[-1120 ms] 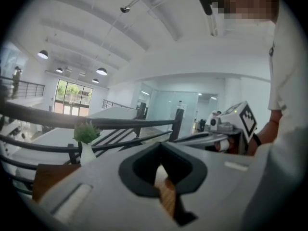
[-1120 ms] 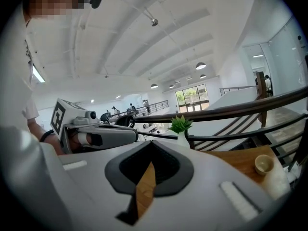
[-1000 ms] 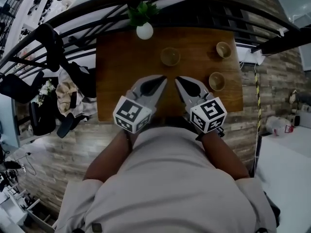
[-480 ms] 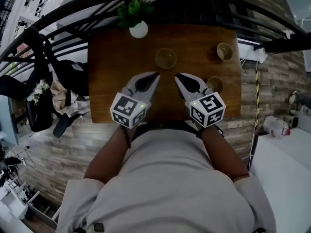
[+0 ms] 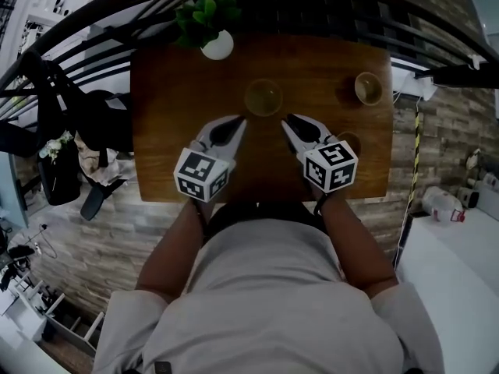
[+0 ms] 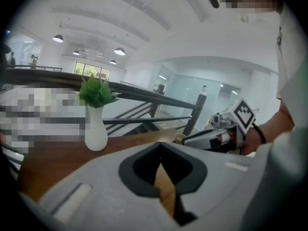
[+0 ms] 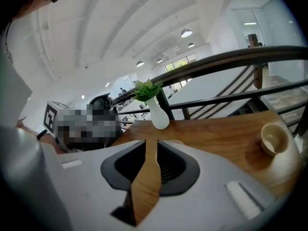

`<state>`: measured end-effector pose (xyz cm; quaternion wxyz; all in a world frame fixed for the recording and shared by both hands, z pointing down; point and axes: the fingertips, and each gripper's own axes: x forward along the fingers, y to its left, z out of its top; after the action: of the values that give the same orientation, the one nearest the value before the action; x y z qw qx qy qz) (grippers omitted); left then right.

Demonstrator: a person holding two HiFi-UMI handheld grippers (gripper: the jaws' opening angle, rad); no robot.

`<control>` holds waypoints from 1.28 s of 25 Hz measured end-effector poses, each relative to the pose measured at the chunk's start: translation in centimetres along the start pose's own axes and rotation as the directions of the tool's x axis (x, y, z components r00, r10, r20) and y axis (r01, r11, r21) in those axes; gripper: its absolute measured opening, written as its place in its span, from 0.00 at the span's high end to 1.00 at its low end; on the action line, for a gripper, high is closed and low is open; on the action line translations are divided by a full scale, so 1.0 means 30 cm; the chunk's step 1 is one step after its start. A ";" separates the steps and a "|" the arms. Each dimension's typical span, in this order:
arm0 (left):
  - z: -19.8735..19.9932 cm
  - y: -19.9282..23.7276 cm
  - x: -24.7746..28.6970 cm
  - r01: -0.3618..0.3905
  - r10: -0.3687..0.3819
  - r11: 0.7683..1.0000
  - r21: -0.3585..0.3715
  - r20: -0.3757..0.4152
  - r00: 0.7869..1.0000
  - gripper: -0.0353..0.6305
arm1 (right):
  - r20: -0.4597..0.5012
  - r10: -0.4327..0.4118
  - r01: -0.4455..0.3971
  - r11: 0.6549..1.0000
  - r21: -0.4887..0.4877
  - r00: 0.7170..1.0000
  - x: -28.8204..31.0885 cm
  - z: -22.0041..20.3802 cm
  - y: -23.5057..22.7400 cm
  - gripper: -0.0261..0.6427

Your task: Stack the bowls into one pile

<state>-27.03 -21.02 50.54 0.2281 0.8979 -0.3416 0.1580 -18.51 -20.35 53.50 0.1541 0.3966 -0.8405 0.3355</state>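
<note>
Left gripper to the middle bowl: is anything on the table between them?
No. In the head view, only bare wooden table lies between the left gripper and the middle bowl.

Dim head view; bright ceiling lamps (image 6: 120, 51), fisheye-bent edges, soft near focus

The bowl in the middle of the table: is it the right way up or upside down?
Right way up: in the head view the middle bowl shows its rim and hollow inside facing up.
</note>
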 end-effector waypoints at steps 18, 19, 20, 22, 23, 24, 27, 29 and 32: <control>-0.236 0.246 0.306 -0.036 0.029 0.997 -0.071 -0.090 0.995 0.94 | -0.120 -0.036 0.048 0.994 0.099 0.992 0.338 -0.178 -0.345 0.82; -0.243 0.254 0.316 -0.038 0.031 0.997 -0.071 -0.094 0.995 0.94 | -0.125 -0.037 0.050 0.993 0.102 0.992 0.351 -0.183 -0.357 0.82; -0.250 0.263 0.326 -0.040 0.033 0.997 -0.072 -0.098 0.995 0.94 | -0.130 -0.037 0.051 0.993 0.106 0.991 0.363 -0.189 -0.367 0.82; -0.268 0.280 0.341 -0.043 0.035 0.996 -0.077 -0.106 0.994 0.94 | -0.141 -0.037 0.053 0.992 0.113 0.989 0.386 -0.204 -0.383 0.82; -0.277 0.286 0.346 -0.044 0.035 0.996 -0.080 -0.111 0.993 0.94 | -0.148 -0.036 0.054 0.992 0.116 0.988 0.396 -0.212 -0.389 0.82; -0.285 0.292 0.351 -0.045 0.035 0.996 -0.081 -0.115 0.993 0.94 | -0.154 -0.035 0.054 0.992 0.117 0.988 0.405 -0.219 -0.395 0.82; -0.303 0.304 0.363 -0.043 0.033 0.996 -0.082 -0.124 0.992 0.94 | -0.169 -0.038 0.059 0.991 0.121 0.985 0.429 -0.237 -0.413 0.82; -0.313 0.309 0.370 -0.042 0.031 0.996 -0.084 -0.130 0.991 0.94 | -0.179 -0.039 0.062 0.990 0.124 0.983 0.444 -0.246 -0.424 0.82; -0.327 0.314 0.378 -0.044 0.031 0.995 -0.091 -0.136 0.990 0.94 | -0.191 -0.037 0.062 0.990 0.128 0.981 0.464 -0.258 -0.434 0.82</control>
<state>-26.63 -28.32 66.67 0.2893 0.8670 -0.3493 0.2062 -17.42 -28.86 72.20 0.2143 0.3935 -0.7877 0.4228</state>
